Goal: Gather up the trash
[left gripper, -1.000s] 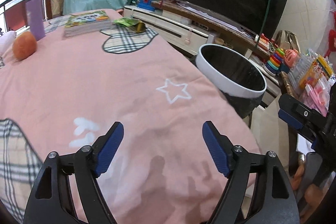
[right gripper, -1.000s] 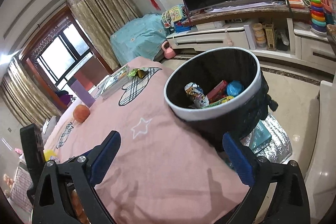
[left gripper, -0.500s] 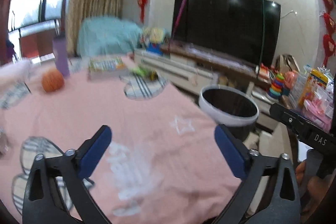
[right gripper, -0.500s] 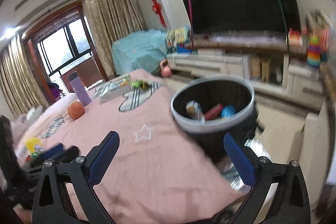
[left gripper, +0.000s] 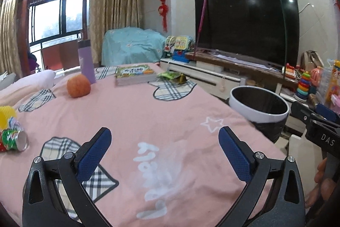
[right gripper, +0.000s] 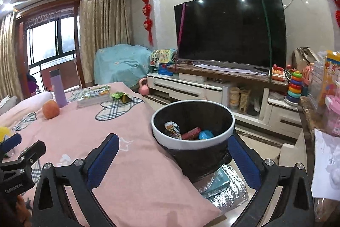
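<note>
Between pickups: left hand-held gripper [left gripper: 164, 148] just spread wide, nothing inside; right hand-held gripper [right gripper: 173, 152] released; next target, judged: crushed green-and-red drink can [left gripper: 13, 139] on pink-clothed worktop [left gripper: 138, 112]; then white-rimmed black bin [right gripper: 192, 139].

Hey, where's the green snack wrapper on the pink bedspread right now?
In the left wrist view the green snack wrapper lies at the far end of the pink bedspread, just right of the stack of books, on a plaid patch.

Wrappers [right gripper: 173, 129] in bin [right gripper: 192, 143] (gripper [right gripper: 173, 160] empty)
</note>
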The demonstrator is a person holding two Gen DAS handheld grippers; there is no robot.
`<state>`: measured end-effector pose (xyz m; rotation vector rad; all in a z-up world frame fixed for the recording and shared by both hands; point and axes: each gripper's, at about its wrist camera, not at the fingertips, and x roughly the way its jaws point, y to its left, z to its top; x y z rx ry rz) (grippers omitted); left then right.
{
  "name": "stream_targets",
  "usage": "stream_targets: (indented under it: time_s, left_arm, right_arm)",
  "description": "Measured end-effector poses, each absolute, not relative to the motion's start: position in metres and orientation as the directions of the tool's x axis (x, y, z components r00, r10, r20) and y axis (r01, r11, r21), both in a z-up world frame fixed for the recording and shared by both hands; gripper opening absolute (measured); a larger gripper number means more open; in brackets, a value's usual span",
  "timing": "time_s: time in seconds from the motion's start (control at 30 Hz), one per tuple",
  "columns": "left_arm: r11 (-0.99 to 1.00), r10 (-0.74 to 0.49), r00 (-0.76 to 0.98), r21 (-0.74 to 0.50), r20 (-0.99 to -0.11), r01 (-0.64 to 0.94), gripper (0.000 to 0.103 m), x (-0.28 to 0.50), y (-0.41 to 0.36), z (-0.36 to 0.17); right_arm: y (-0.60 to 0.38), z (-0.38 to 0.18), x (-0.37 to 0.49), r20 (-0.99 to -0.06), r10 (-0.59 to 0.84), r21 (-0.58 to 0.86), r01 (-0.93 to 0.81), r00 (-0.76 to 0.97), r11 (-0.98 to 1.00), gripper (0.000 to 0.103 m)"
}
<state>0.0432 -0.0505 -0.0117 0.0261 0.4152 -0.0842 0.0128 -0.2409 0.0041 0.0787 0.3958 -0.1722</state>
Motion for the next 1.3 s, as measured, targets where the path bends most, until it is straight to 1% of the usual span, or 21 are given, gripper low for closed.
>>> stream_targets:
  time_s: [0.13,0.3,0.87,1.3]
  left_arm:
    - [0.998,-0.06,0.906,0.002,-0.42,0.068,0.103,0.043,-0.049,-0.019]
    - [0.999,-0.047,0.908,-0.004,-0.416,0.05,0.103,0.039,-0.046,-0.02]
    - [1.0,-0.019,0.92,0.002,-0.391,0.021,0.103,0.03,-0.039,-0.017]
    - [1.0,-0.006,0.926,0.006,-0.377,0.009,0.103,0.026,-0.037,-0.015]
  right_arm:
    - [-0.243,-0.002,0.012,-0.395,-0.174,0.035,0.204,0.902,0.978,0.103]
    - [-0.243,-0.007,0.011,-0.401,-0.186,0.027,0.215,0.897,0.976,0.103]
    - [-0.243,-0.008,0.005,-0.362,-0.166,0.047,0.196,0.917,0.979,0.103]
    - [-0.241,-0.005,0.002,-0.35,-0.151,0.054,0.181,0.925,0.982,0.103]
